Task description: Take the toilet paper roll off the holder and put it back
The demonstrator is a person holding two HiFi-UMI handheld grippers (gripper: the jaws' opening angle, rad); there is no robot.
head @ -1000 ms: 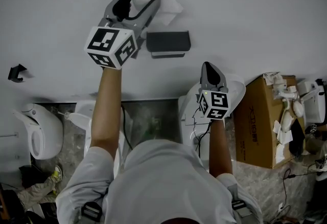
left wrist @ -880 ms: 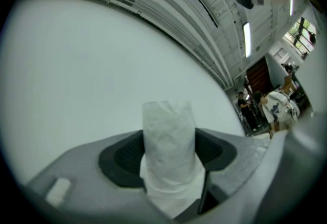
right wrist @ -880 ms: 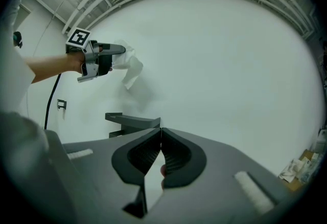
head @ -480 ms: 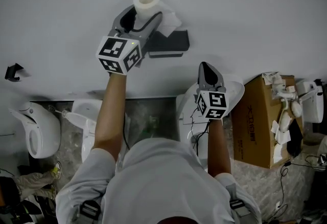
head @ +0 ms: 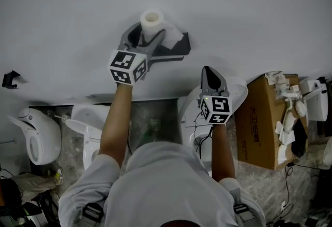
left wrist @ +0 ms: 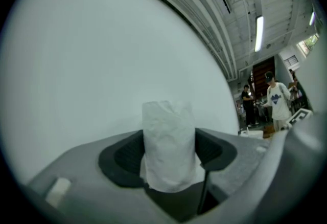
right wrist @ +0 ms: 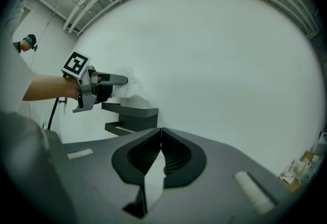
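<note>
even, soft overhead light; gripper views fisheye-warped, dark vignetted corners; near foreground blurred.

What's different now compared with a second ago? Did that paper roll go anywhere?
The left tool, gripping the toilet paper roll throughout, carried it down the wall to the dark holder. A second ago the roll was clearly above the holder. Nothing was grabbed or let go. The right tool stayed shut and empty, about where it was.
</note>
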